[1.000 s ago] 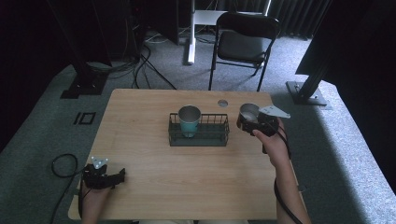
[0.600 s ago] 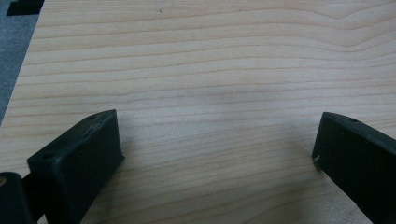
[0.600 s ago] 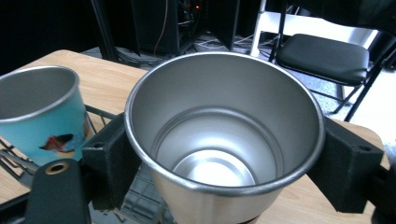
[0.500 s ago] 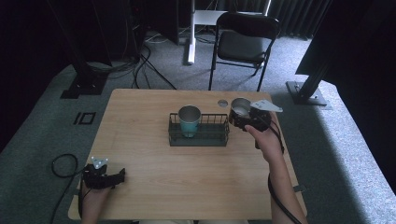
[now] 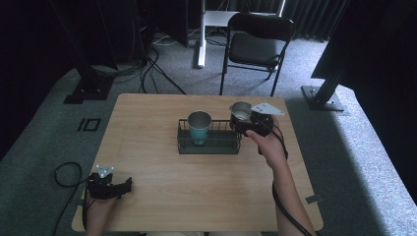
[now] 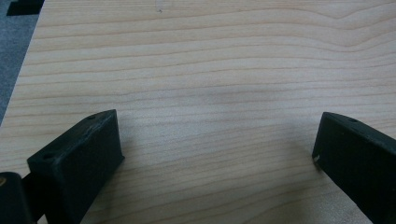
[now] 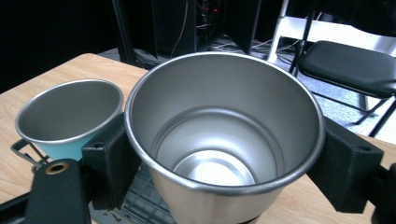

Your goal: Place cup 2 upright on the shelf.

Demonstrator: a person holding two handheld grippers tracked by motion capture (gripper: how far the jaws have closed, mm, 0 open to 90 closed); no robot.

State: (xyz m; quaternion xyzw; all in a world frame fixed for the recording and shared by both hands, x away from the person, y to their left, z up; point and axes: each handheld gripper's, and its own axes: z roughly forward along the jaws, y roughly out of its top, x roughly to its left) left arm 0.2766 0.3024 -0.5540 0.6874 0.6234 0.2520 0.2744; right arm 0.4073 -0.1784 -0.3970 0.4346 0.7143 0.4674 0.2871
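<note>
High view — right gripper (image 5: pixel 244 118) outstretched over rack (image 5: pixel 209 145), fingers pinching steel cup (image 5: pixel 240 111); left gripper (image 5: pixel 127 185) low, fingers spread.

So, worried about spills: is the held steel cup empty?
Empty: the steel cup in the right gripper shows its bare bottom.

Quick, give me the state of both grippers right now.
Left gripper: open, holding nothing, low over the table.
Right gripper: shut on the steel cup, above the rack.
</note>
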